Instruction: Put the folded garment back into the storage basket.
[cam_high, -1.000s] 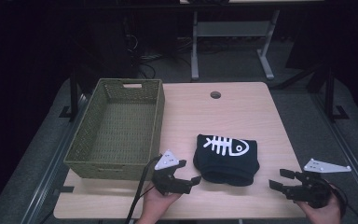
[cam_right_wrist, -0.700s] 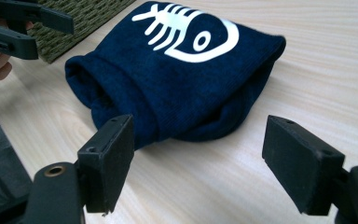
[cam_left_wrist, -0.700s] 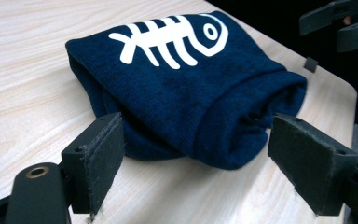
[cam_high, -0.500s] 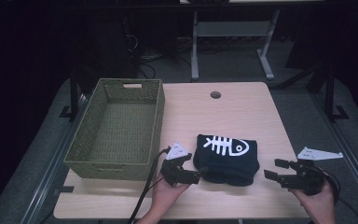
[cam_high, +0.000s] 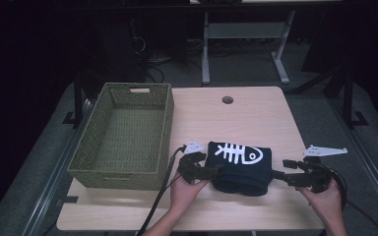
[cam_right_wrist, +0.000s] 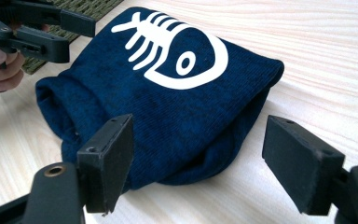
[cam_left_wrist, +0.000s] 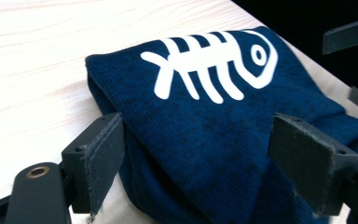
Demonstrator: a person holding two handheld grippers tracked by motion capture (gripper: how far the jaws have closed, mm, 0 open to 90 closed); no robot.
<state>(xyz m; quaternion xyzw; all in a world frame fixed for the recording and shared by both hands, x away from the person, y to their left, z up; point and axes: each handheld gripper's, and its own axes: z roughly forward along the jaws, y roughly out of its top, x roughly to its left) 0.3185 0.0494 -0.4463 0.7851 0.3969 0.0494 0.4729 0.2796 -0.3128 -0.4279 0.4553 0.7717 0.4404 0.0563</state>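
We've got both tools, left tool (cam_high: pixel 211 173) and right tool (cam_high: pixel 278 176), spread apart flanking the folded navy shirt (cam_high: pixel 241 164) on the worktop (cam_high: pixel 256 113), so next we'd pinch its ends and lift it, probably toward the basket (cam_high: pixel 123 135).

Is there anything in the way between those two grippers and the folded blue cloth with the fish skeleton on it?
Nothing visible. The left gripper and the right gripper sit open at opposite ends of the blue cloth, with only bare table around it.
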